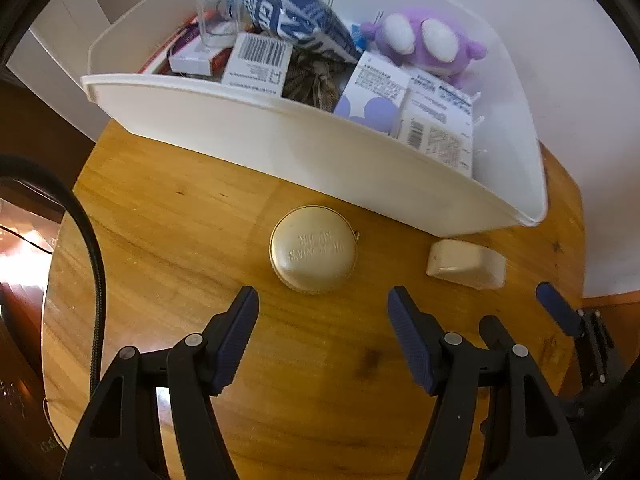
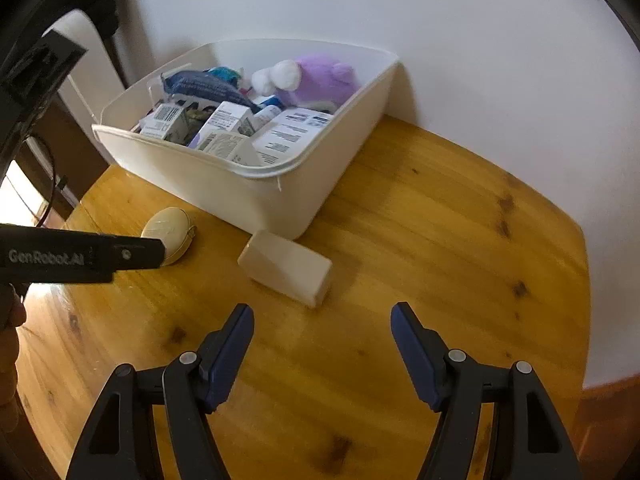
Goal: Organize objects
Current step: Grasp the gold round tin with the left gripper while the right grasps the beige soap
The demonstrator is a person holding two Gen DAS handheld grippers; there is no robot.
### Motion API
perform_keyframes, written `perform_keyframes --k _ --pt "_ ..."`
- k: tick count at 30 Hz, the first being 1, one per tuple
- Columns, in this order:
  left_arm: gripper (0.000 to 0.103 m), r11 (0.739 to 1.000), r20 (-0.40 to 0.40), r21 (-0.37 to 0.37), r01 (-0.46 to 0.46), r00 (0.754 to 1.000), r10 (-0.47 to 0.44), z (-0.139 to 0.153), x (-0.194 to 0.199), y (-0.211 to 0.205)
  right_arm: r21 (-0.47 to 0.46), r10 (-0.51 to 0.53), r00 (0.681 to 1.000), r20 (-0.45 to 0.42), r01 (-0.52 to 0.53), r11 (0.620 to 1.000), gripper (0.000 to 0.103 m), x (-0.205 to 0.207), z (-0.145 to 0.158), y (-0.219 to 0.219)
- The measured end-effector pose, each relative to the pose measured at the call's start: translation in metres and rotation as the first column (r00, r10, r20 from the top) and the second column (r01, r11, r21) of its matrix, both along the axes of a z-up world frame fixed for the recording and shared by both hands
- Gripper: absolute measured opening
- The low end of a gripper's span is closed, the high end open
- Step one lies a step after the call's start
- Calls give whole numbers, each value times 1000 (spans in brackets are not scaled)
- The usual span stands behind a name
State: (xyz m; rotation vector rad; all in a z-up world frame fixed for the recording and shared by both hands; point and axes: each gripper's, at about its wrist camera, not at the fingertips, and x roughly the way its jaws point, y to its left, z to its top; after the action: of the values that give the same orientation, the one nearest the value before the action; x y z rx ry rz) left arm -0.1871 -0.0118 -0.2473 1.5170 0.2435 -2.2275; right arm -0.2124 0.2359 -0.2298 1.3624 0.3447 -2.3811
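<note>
A round cream case point(image 1: 313, 249) lies on the wooden table point(image 1: 168, 216), just ahead of my open left gripper point(image 1: 322, 300). A small white box point(image 1: 466, 264) rests to its right, near the corner of the white bin point(image 1: 280, 140). The bin holds a purple plush toy point(image 1: 424, 40), several cartons and a blue pouch point(image 1: 296, 12). In the right wrist view the white box point(image 2: 286, 267) sits just in front of my open right gripper point(image 2: 322, 318), and the round case point(image 2: 170, 232) is partly hidden behind the left gripper's body point(image 2: 80, 256). Nothing is between either pair of fingers.
The bin point(image 2: 224, 184) stands against a white wall point(image 2: 480, 60) at the table's back. Bare wood point(image 2: 440, 240) spreads to the right of the box. A black cable point(image 1: 92, 264) curves along the table's left edge. A white chair back point(image 2: 88, 60) shows behind the bin.
</note>
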Motion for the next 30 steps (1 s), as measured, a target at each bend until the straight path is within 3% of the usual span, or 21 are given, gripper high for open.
perform_keyframes --k 11,19,21,23,25,30 --pt "71 999 32 -27 -28 999 29 -24 -10 -1 67 126 992 -11 -125 990 72 -16 -17 -22" --pt "71 998 18 -57 -42 999 43 -25 -10 0 45 167 986 16 -168 985 70 -18 -21 -29" --pt "69 997 20 -64 -33 999 34 -25 -8 2 40 174 984 28 -175 984 63 -17 -23 -29" --pt "68 996 26 -86 -16 999 19 -27 -5 7 26 180 982 60 -182 983 46 -16 -27 -28" --pt "59 994 25 -110 8 1000 -5 -28 -2 12 -4 183 980 74 -183 983 38 -16 -27 -26" --pt "59 993 19 -117 32 999 -30 -30 7 19 -50 172 982 82 -169 984 31 -7 -24 -25"
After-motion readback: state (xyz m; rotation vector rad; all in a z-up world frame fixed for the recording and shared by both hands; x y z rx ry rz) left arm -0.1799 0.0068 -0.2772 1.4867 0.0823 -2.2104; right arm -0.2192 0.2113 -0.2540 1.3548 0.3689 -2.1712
